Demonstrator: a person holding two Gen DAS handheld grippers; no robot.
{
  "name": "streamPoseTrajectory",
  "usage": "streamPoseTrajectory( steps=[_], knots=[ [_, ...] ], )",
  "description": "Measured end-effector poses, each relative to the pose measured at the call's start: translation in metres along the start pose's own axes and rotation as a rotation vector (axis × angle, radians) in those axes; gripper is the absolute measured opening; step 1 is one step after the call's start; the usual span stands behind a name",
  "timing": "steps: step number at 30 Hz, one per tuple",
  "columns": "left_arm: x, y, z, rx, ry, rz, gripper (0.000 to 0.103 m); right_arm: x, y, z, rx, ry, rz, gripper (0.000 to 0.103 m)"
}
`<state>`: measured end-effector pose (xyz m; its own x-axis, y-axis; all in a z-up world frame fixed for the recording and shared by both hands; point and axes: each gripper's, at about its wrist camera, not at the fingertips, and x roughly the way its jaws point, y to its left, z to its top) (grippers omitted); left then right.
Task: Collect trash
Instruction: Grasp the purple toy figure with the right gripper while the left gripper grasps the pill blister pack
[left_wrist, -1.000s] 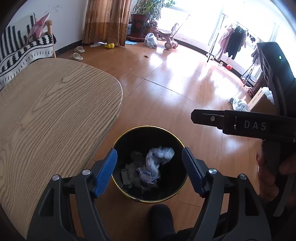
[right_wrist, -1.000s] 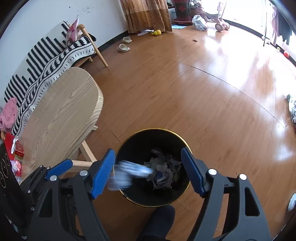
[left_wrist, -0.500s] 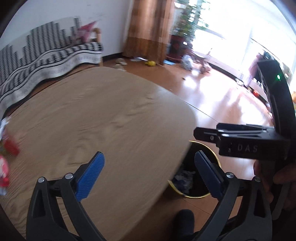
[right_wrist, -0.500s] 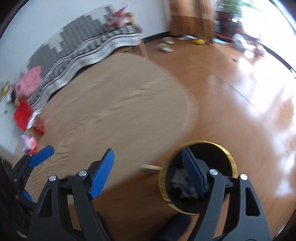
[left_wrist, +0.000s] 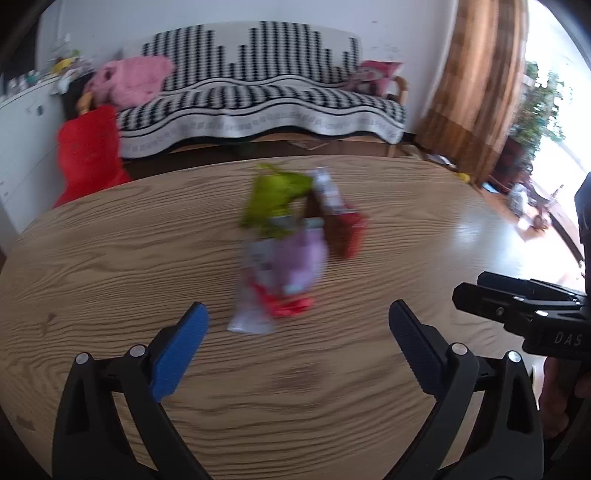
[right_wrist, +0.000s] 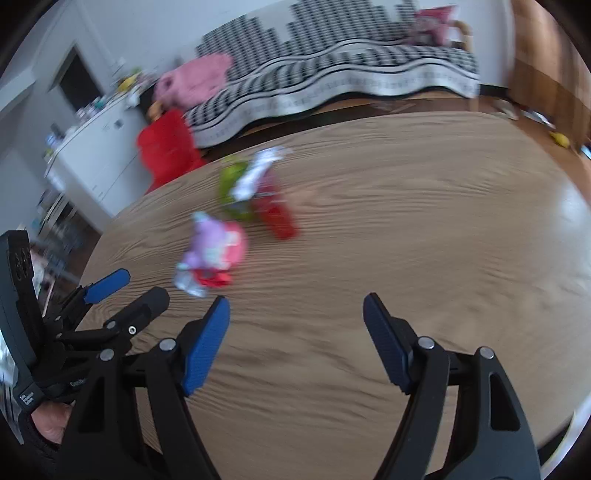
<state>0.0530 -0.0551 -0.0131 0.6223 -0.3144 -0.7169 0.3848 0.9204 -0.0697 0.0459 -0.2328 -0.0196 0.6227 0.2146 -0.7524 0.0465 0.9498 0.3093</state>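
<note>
A wooden table (left_wrist: 110, 258) with rounded corners fills the foreground. Behind it stands a sofa (left_wrist: 258, 99) under a black-and-white patterned cover. A pink bundle (left_wrist: 133, 83) lies at the sofa's left end, a pink cushion (left_wrist: 376, 75) at its right end. A red bag (left_wrist: 88, 155) sits between the sofa and a white cabinet (right_wrist: 96, 155). A brown curtain (left_wrist: 476, 85) hangs at right, beside a plant (left_wrist: 543, 107).

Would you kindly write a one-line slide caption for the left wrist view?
Open, empty left gripper over a wooden table, facing a blurred pile of wrappers.
</note>
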Motion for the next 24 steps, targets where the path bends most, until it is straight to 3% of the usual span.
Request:
streamPoseTrajectory(
  steps=[4,10,16,17,18,24],
  knots=[
    [-0.001,0.048,-0.01,-0.056,0.033,0.059,0.095,0.04,0.039,0.013,-0.017,0.032,0.041,0.071],
    [0.011,0.076,-0.014,-0.035,0.063,0.081,0.095,0.074,0.074,0.031,-0.034,0.019,0.062,0.071],
    [0.023,0.079,-0.019,0.005,0.082,0.08,0.095,0.103,0.084,0.038,-0.049,0.032,0.005,0.061],
    [0.025,0.079,-0.019,0.011,0.084,0.077,0.095,0.106,0.082,0.038,-0.045,0.04,0.008,0.055],
    [0.027,0.077,-0.018,0.016,0.084,0.073,0.095,0.109,0.081,0.039,-0.041,0.05,0.016,0.04],
    [0.046,0.069,-0.011,0.025,0.094,0.073,0.095,0.085,0.076,0.04,-0.052,-0.015,0.037,0.035]
  ],
)
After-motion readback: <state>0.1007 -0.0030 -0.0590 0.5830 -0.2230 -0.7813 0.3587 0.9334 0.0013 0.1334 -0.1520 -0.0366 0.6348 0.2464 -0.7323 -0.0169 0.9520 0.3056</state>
